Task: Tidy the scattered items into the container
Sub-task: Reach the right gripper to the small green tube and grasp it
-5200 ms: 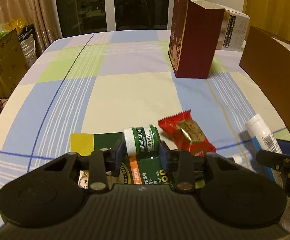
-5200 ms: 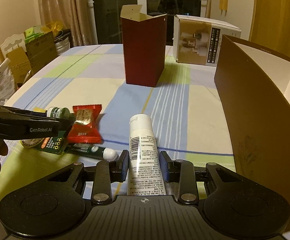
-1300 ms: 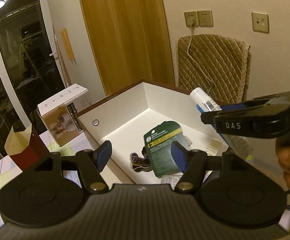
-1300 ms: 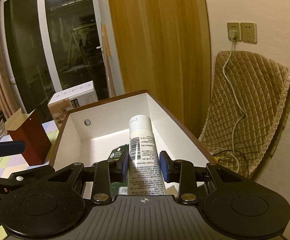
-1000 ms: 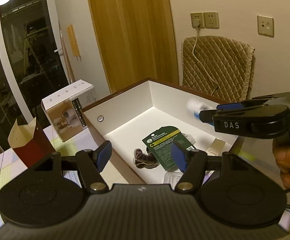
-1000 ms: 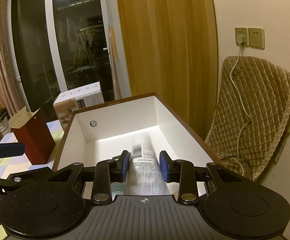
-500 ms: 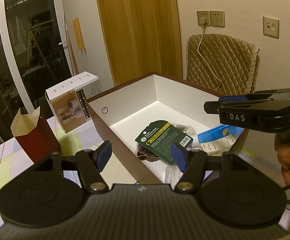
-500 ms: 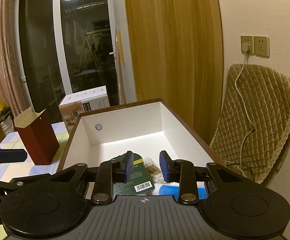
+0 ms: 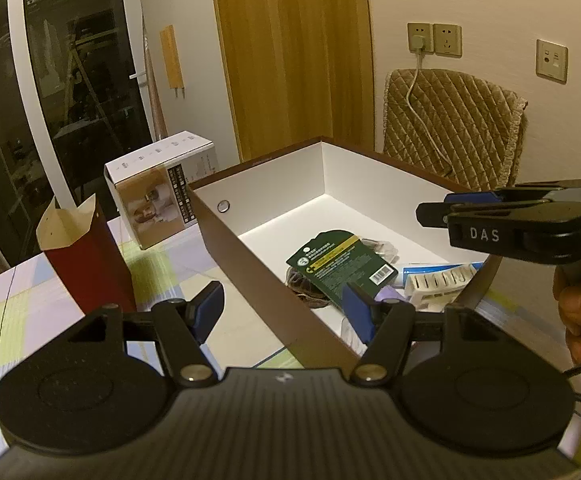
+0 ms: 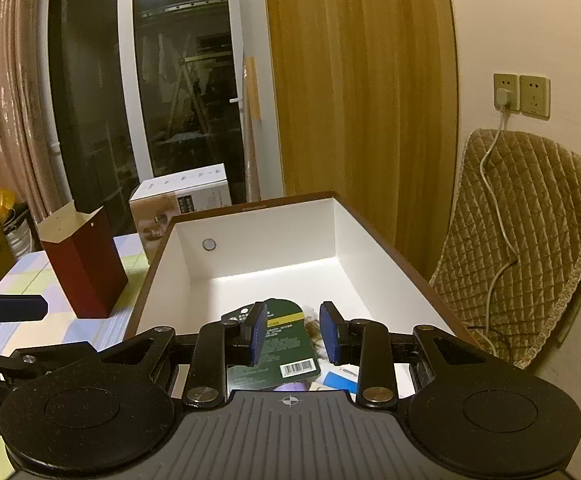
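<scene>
Hovering over one brown box (image 9: 250, 248) holding one green card (image 9: 340, 266), two tongs, left tongs (image 9: 284, 312) and right tongs (image 10: 293, 332), spread empty.

Left gripper (image 9: 282, 312): jaws parted, nothing between the blue pads; it hangs over the box's near long wall.
Box (image 9: 250, 248): brown outside, white inside, open-topped, at the table's right edge.
Green card packet (image 9: 340, 266): flat on the box floor, near its middle.
Blue-and-white tube (image 9: 440, 274): lies by the box's right wall, partly hidden.
Right gripper (image 9: 430, 210): reaches in from the right above the box, held by a hand (image 9: 580, 312); its jaw gap cannot be judged.
Red paper bag (image 9: 86, 256): upright on the table (image 9: 6, 304), left of the box.
White carton (image 9: 158, 192): behind the bag, near the table's far edge.
</scene>
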